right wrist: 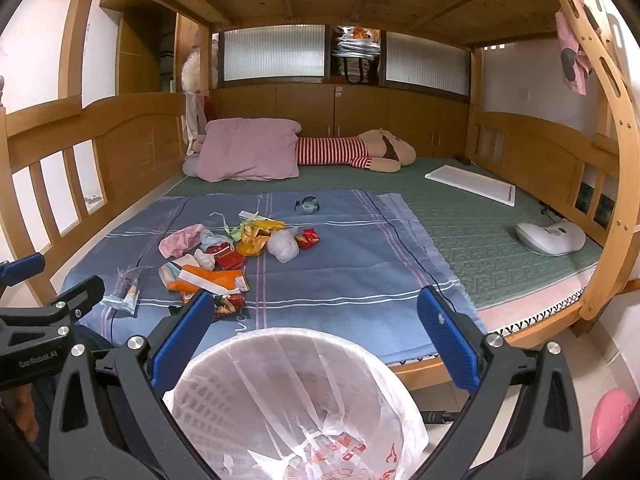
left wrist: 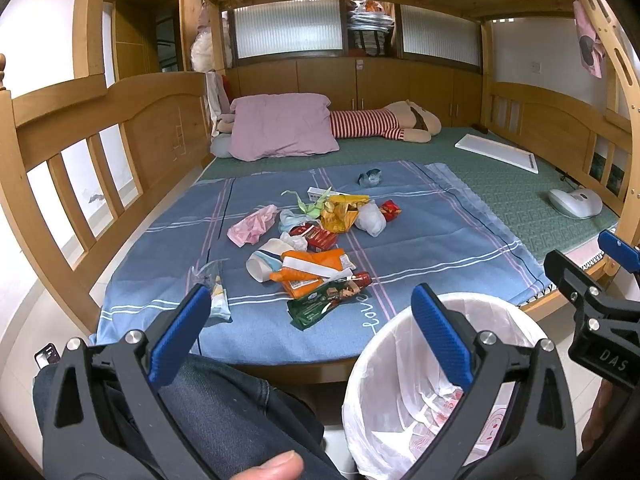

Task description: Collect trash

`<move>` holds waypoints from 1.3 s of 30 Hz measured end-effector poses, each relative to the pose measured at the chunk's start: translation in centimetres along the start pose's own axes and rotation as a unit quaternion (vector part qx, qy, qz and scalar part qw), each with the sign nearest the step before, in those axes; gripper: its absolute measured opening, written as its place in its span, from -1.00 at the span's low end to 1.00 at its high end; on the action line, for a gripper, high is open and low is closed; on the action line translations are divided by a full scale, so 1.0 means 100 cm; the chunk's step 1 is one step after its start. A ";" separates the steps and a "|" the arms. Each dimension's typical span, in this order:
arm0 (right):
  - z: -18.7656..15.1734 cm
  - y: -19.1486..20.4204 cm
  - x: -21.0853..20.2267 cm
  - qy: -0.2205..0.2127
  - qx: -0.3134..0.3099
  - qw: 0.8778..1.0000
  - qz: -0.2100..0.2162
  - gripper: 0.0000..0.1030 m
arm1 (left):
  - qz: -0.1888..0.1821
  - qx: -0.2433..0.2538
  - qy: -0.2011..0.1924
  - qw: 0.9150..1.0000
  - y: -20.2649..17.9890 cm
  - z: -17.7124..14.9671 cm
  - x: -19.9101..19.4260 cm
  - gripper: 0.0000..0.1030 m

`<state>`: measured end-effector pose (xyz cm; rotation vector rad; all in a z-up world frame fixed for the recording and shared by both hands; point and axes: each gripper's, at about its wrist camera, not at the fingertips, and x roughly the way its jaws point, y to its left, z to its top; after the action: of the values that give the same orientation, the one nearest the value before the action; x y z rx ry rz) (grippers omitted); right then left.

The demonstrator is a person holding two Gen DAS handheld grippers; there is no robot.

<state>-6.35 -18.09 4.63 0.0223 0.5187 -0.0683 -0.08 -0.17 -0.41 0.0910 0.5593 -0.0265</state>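
A pile of trash (left wrist: 316,236) lies on the blue sheet (left wrist: 440,240) on the bed: orange, red, green and yellow wrappers, a pink bag, a paper cup, a white wad. It also shows in the right wrist view (right wrist: 224,252). A white bin with a plastic liner (left wrist: 424,392) stands on the floor at the bed's near edge, also seen from the right wrist (right wrist: 292,404). My left gripper (left wrist: 312,312) is open and empty, in front of the bed edge. My right gripper (right wrist: 316,316) is open and empty above the bin.
A pink pillow (left wrist: 280,126) and a striped plush toy (left wrist: 384,122) lie at the bed's far end. A white board (left wrist: 496,152) and a white device (left wrist: 576,202) lie on the green mat at right. Wooden rails enclose the bed. A pink disc (right wrist: 612,420) lies on the floor.
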 end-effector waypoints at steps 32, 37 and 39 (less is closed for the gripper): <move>-0.001 0.006 0.000 0.003 0.000 1.000 0.007 0.94 | 0.000 -0.002 0.002 1.000 0.002 -0.003 0.002 0.94; -0.001 0.005 0.000 0.003 0.001 1.000 0.007 0.94 | -0.001 -0.002 0.003 1.000 0.002 -0.004 0.002 0.94; -0.002 0.005 0.000 0.003 0.001 1.000 0.007 0.94 | -0.001 -0.002 0.003 1.000 0.002 -0.004 0.002 0.94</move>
<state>-6.39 -17.60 4.48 0.0282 0.5242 -0.0546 -0.08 0.08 -0.82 0.0862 0.5650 -0.0264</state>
